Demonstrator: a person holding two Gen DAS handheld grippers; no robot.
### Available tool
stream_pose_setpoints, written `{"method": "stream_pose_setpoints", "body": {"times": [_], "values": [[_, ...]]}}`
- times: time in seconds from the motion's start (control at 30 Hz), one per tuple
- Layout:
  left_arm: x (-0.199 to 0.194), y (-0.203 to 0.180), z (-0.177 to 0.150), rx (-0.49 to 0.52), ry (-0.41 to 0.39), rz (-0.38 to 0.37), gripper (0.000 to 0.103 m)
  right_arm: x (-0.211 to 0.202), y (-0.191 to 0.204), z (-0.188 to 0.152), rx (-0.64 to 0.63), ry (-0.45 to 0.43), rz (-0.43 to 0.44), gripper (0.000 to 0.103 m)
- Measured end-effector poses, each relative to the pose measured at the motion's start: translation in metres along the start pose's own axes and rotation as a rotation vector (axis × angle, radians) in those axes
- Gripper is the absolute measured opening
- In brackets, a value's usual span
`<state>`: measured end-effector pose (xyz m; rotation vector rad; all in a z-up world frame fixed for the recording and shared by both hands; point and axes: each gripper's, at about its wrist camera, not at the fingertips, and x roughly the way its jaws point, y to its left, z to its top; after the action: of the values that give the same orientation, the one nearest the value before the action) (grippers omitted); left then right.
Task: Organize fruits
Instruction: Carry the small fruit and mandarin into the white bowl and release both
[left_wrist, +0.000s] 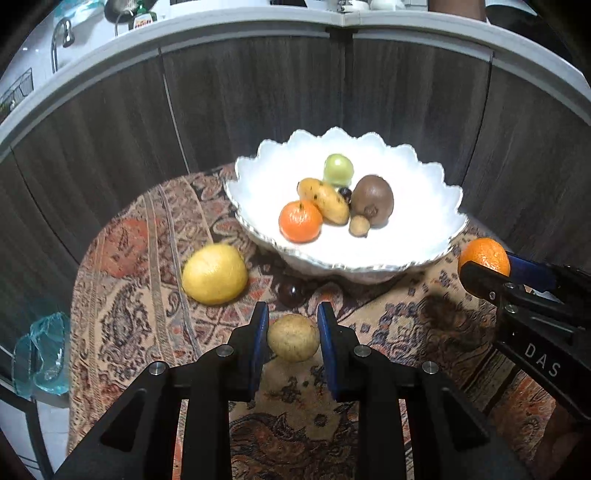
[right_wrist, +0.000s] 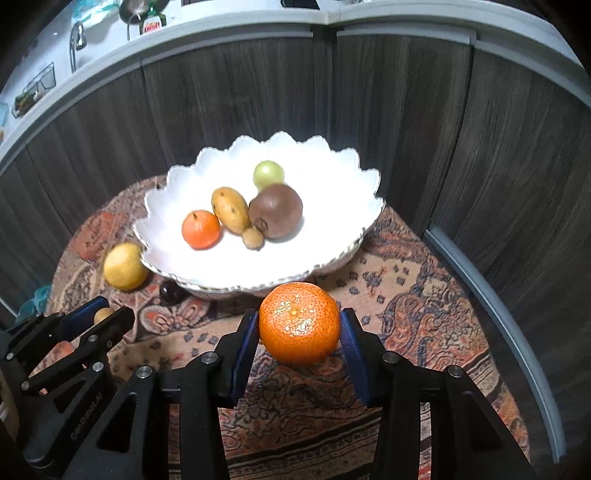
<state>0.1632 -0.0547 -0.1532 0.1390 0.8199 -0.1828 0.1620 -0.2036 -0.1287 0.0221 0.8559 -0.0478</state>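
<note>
Left tongs (left_wrist: 292, 338) pinch a small tan fruit (left_wrist: 293, 336); right tongs (right_wrist: 300, 325) pinch a mandarin (right_wrist: 299, 323), both above the table's near edge, short of the bowl (right_wrist: 177, 229). Risks: round fruit slipping from the pads; dropped fruit bouncing out over the scalloped rim; tongs colliding.

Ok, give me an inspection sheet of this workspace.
Surface: round table under a patterned cloth.
Job's things: white bowl holds five fruits and a dark berry; lemon and cherry lie on the cloth.
Clutter: blue glass piece at the table's edge.
Grippers: left gripper shut on a tan fruit; right gripper shut on a tangerine.
Cables: nothing seen.
Surroundings: dark wood panels, counter with tap.
</note>
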Motion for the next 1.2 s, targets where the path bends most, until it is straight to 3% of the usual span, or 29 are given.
{"method": "stream_pose_setpoints", "body": {"times": [0.3,0.73,1.2], "values": [[-0.019,-0.002,0.027,0.020,-0.051,0.001,0.027,-0.023,-0.001,0.024,0.002,-0.055,0.007,0.045],[-0.014,0.004,0.077,0.034,-0.103,0.001,0.027,-0.025,0.001,0.073,-0.015,-0.123,0.001,0.045],[0.025,0.008,0.104,0.037,-0.083,-0.003,0.027,0.008,-0.004,0.096,0.000,-0.086,-0.012,0.045]]}}
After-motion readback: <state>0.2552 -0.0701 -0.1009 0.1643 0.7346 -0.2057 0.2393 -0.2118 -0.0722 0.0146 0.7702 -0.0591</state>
